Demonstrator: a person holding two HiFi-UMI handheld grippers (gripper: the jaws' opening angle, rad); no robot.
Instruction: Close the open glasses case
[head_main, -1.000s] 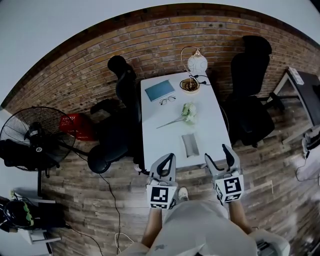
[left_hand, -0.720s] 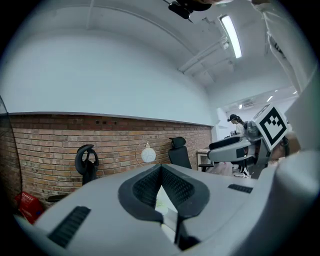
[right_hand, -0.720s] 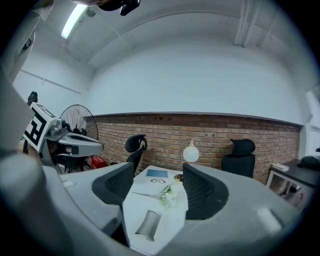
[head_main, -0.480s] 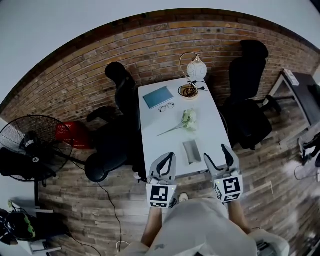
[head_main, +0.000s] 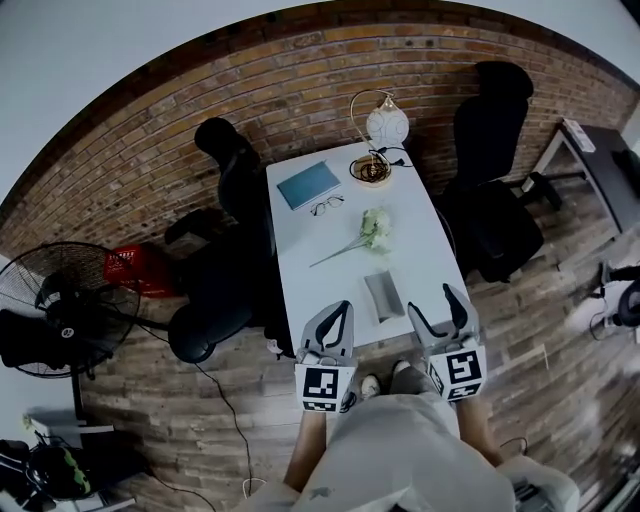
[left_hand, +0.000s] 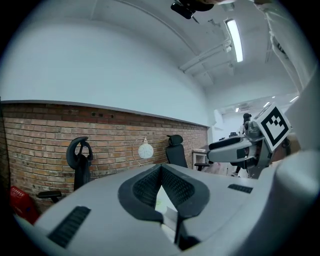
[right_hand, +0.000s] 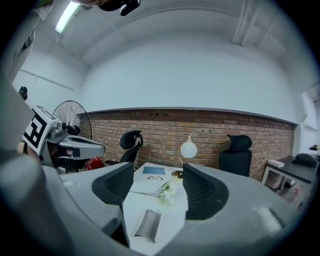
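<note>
As I step closer and the counter (head_main: 330, 285) shifts slightly from a moment ago, the glasses case (head_main: 383, 296) lies untouched near its front edge, my left tongs (head_main: 338, 312) pinched together on nothing, my right tongs (head_main: 433, 305) spread apart and empty, so closing hasn't begun.

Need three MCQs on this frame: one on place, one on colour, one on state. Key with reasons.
1. Where does the glasses case lie?
A. near end of the table
B. beside the lamp
C. on a chair
2. What colour is the book?
A. red
B. blue
C. yellow
3. How do the right gripper jaws stand?
A. shut on the case
B. shut on the book
C. apart, holding nothing
Key: 1 A, the head view shows it nearer than the flowers; 2 B, its cover is teal-blue; 3 C, the right gripper view shows a wide gap.
</note>
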